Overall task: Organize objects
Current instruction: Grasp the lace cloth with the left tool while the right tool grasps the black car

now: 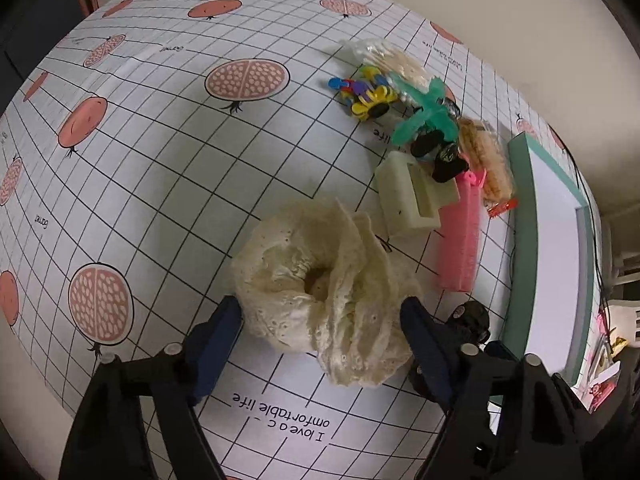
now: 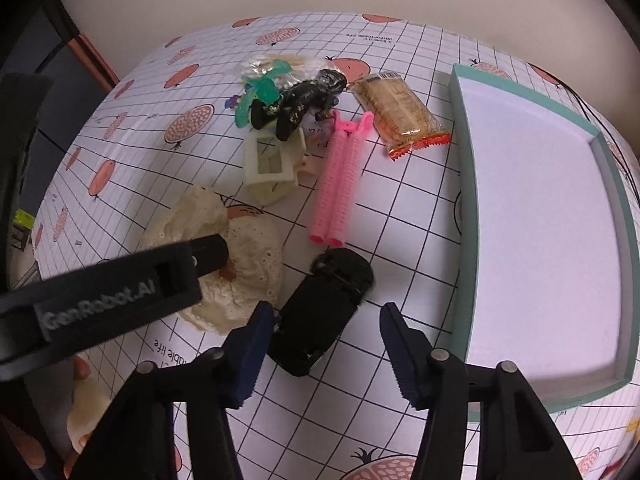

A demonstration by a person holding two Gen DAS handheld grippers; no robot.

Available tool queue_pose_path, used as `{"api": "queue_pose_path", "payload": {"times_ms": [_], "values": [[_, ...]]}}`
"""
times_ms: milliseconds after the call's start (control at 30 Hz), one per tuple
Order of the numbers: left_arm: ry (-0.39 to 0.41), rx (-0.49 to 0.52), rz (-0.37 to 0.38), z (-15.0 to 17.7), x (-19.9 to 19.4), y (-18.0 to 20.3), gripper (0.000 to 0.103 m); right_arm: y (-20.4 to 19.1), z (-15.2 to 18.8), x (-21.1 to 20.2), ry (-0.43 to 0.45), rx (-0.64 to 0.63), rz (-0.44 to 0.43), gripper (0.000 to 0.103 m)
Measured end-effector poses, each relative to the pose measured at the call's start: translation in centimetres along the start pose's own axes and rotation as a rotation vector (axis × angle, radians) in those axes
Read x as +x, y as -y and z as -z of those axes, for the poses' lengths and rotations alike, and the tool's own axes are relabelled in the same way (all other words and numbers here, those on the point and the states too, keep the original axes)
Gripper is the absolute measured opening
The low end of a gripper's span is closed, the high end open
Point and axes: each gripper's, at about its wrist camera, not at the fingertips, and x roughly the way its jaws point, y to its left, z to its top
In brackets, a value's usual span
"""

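- I am bringing my left gripper (image 1: pixel 320 344) down around the cream lace scrunchie (image 1: pixel 324 280), which is lying on the near part of the table (image 1: pixel 168 168); the jaws are standing wide apart, one on each side of the fabric, not yet pressing it.
- I judge I am straddling it because soft, puffy cloth needs a broad bite across its bulk, or it will slip out.
- I am hovering my right gripper (image 2: pixel 326 356) over the black hair claw (image 2: pixel 322 308), just right of the scrunchie; its jaws are also apart, the left finger nearly touching the claw's side, nothing held.
- The teal-rimmed tray (image 2: pixel 464 184) is sitting empty along the right side, close to both grippers, so I take it to be where these things are going.
- Farther off, the pink hair rollers (image 2: pixel 336 184) are lying side by side, pointing away from me, with the cream plastic box (image 2: pixel 272 168) to their left.
- Beyond them a black bow clip (image 2: pixel 304 100) is resting over a green clip (image 2: pixel 262 94), with a snack packet (image 2: pixel 404 116) to the right near the tray's far corner.
- At the far end a bag of cotton swabs (image 1: pixel 384 56) and small coloured clips (image 1: pixel 360 92) are piled together, untouched.
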Motion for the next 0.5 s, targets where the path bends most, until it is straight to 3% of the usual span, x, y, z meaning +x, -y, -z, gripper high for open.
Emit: {"api": "queue_pose_path", "payload": {"times_ms": [300,500], "values": [[-0.016,0.024,-0.03,0.2,0.4,1.0,0.059,0.1,-0.1,0.4,-0.022,-0.018,-0.018,0.039],[-0.016,0.05,-0.012,0.4,0.1,1.9,0.039,-0.3,0.1,0.5,-0.029,-0.033,-0.028,0.033]]}}
